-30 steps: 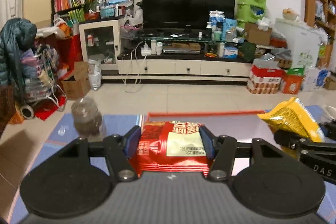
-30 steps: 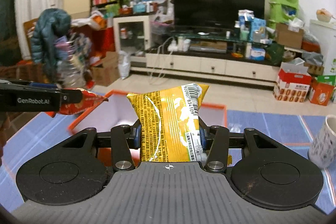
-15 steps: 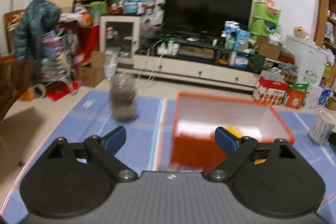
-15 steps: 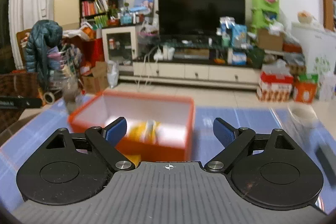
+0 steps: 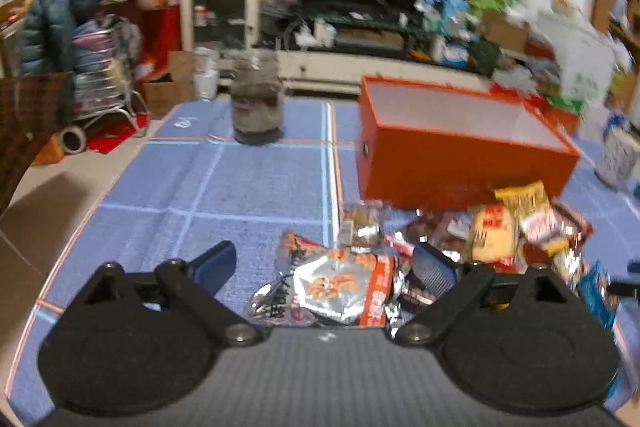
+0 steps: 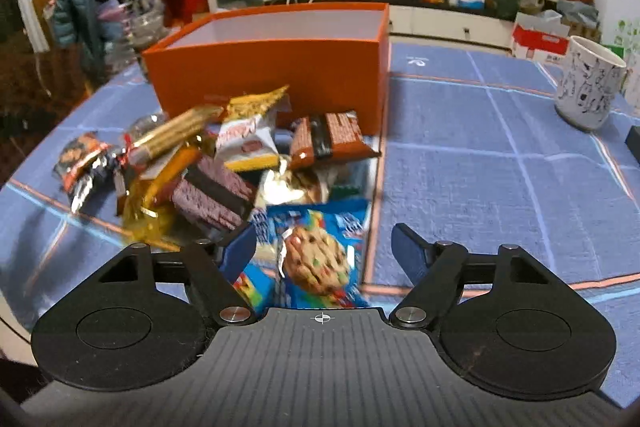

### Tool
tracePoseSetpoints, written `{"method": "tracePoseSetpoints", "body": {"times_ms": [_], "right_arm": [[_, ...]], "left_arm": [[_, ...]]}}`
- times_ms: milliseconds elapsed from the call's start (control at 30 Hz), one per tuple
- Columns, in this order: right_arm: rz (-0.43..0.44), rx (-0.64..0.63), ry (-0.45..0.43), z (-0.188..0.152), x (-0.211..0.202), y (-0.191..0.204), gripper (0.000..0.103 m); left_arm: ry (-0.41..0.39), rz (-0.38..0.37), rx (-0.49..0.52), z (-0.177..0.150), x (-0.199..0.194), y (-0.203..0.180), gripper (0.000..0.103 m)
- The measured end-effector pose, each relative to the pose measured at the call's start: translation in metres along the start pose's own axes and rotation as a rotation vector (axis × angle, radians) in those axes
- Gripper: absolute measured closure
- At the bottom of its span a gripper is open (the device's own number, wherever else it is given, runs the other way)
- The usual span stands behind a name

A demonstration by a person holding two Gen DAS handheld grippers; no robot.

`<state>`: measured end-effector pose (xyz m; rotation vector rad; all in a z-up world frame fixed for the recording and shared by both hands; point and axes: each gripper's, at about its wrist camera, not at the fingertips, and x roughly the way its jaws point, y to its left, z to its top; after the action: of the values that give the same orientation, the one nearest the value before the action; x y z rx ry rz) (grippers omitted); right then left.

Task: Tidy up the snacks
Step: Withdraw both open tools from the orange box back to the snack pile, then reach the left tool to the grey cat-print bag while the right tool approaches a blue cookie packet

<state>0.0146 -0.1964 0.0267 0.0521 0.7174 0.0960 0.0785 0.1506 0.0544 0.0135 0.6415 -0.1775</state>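
Blue-checked bench [image 5: 248, 187] holds loose packets at six o'clock of the orange cardboard box [image 6: 272, 67]; both grippers, left gripper [image 5: 326, 267] and right gripper [image 6: 324, 247], have fingers apart, the left just widened, the right just narrowing, each straddling a fresh packet that wants squeezing.

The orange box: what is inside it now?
Of the orange box only the pale upper inner walls show in both views. Its near wall covers the floor, so any snacks inside cannot be seen.

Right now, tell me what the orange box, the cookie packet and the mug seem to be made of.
Orange box: likely matte cardboard, with flat thin walls and a pale lining.
Cookie packet: glossy printed plastic film, wrinkled and reflective.
Mug: probably glazed ceramic, with a thick white rim and a printed pattern.
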Motion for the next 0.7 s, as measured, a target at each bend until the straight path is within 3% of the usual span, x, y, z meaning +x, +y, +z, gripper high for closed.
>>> {"method": "tracePoseSetpoints", "body": {"times_ms": [67, 200, 267, 367, 500, 600, 700], "right_arm": [[-0.004, -0.007, -0.006, 0.003, 0.003, 0.003, 0.035], [-0.008, -0.022, 0.008, -0.001, 0.012, 0.000, 0.028], [-0.006, -0.018, 0.025, -0.001, 0.017, -0.003, 0.026], [-0.006, -0.008, 0.045, -0.001, 0.023, -0.005, 0.025], [-0.004, -0.007, 0.047, 0.003, 0.027, -0.006, 0.024], [-0.001, 0.010, 0.046, 0.005, 0.027, -0.006, 0.023], [0.000, 0.006, 0.041, 0.005, 0.026, -0.003, 0.022]], "left_arm": [[0.024, -0.006, 0.030, -0.004, 0.009, -0.003, 0.004], [0.046, 0.008, 0.144, -0.010, 0.023, -0.020, 0.003], [0.056, 0.014, 0.123, -0.010, 0.025, -0.022, 0.003], [0.080, -0.003, -0.013, -0.011, 0.023, -0.015, 0.003], [0.064, 0.114, -0.420, -0.029, 0.011, -0.001, 0.002], [0.100, 0.175, -0.530, -0.036, 0.020, -0.007, 0.002], [0.072, 0.253, -0.627, -0.026, 0.024, -0.005, 0.002]]}}
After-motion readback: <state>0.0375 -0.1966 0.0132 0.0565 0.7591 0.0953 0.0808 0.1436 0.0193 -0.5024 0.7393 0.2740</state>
